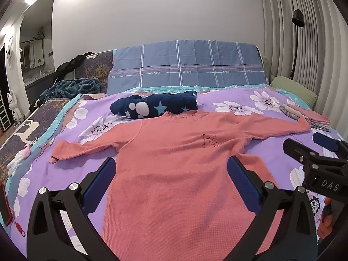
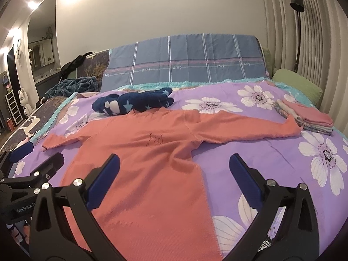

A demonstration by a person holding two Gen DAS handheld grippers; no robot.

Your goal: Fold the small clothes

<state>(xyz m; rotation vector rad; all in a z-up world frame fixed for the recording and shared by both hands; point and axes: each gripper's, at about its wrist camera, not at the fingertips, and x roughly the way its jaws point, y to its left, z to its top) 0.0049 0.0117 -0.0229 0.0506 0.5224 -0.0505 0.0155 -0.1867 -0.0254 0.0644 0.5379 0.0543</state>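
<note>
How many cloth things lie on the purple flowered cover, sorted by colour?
Coral-pink spread shirt: 1
Navy starred bundle: 1
Folded stack, mixed pink and pale: 1 pile; pieces inside cannot be counted
Total: 3

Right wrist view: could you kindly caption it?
Open right claw above a flat salmon-pink long-sleeved top on a purple floral bedspread.

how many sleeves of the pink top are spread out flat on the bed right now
2. On the salmon-pink long-sleeved knit top, one sleeve reaches toward the bed's left edge; the other sleeve stretches right, its cuff touching the folded clothes stack.
</note>
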